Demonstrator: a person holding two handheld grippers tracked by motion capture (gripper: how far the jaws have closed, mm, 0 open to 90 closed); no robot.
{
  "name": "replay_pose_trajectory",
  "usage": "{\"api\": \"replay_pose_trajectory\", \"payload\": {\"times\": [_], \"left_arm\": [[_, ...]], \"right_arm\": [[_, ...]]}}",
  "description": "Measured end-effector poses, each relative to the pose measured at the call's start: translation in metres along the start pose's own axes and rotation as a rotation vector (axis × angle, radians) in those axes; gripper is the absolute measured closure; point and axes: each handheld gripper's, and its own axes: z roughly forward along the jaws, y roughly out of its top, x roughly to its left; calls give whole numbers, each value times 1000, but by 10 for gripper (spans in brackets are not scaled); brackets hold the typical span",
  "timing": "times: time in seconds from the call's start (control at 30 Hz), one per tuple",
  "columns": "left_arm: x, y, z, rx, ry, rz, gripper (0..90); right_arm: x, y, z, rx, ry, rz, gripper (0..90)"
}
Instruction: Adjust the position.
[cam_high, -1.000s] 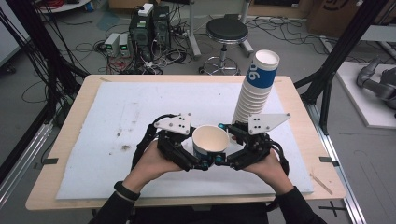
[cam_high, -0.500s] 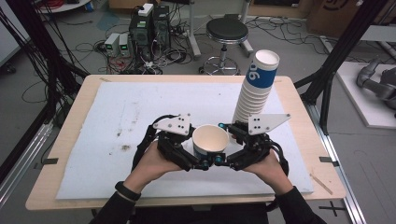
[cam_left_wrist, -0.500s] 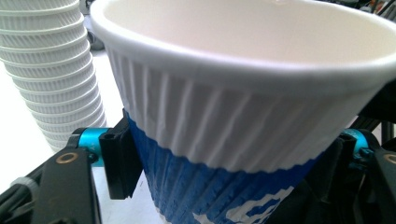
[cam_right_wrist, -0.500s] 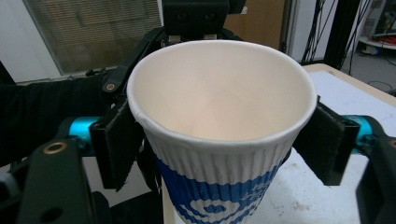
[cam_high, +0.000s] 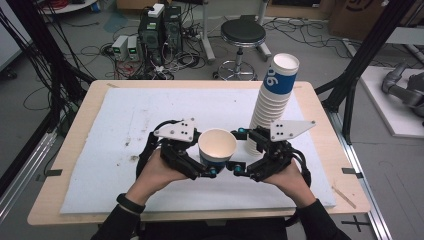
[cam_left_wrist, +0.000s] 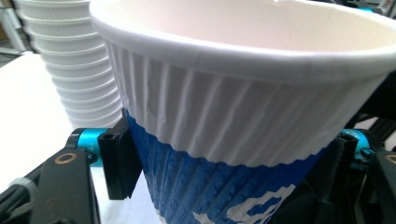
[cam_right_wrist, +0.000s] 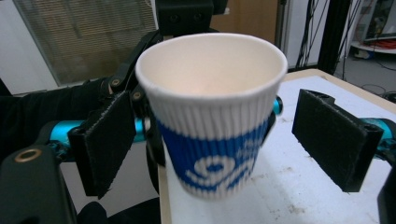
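Left gripper view: a ribbed paper cup (cam_left_wrist: 243, 107), white above and blue below with white print, stands upright between the two black jaws of the left claw (cam_left_wrist: 229, 168). Both jaws press against the blue band, one at each side. The cup mouth is open and its interior is white. A stack of white cups (cam_left_wrist: 70, 60) rises behind at upper left, on the white counter (cam_left_wrist: 28, 107).
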Motion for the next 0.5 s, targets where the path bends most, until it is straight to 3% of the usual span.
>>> {"api": "replay_pose_trajectory", "payload": {"times": [0.07, 0.1, 0.13, 0.17, 0.2, 0.23, 0.33, 0.37, 0.4, 0.43, 0.47, 0.5], "left_arm": [[2, -1, -8, -5, 25, -2, 254], [3, -3, -17, -8, 62, 2, 255], [3, -3, -17, -8, 62, 2, 255], [5, -6, -28, -15, 95, 3, 255], [5, -6, -28, -15, 95, 3, 255], [7, -9, -39, -28, 135, 6, 254], [10, -12, -50, -44, 169, 4, 255], [12, -16, -59, -51, 211, 8, 255], [12, -16, -59, -51, 211, 8, 255], [16, -21, -67, -61, 248, 5, 255], [16, -21, -67, -61, 248, 5, 255], [17, -24, -71, -62, 273, 7, 255]], "right_arm": [[-2, 0, -2, -6, -19, -9, 136], [-2, 0, -3, -6, -30, -9, 135], [-2, 0, -3, -6, -30, -9, 135], [-4, 0, -6, -8, -55, -14, 136], [-4, 0, -6, -8, -55, -14, 136], [-6, -1, -8, -10, -77, -18, 136], [-8, -2, -10, -17, -90, -20, 136], [-9, -3, -10, -14, -112, -24, 136], [-9, -3, -10, -14, -112, -24, 136], [-10, -4, -11, -8, -120, -21, 136], [-10, -4, -11, -8, -120, -21, 136], [-12, -6, -11, -5, -138, -22, 136]]}}
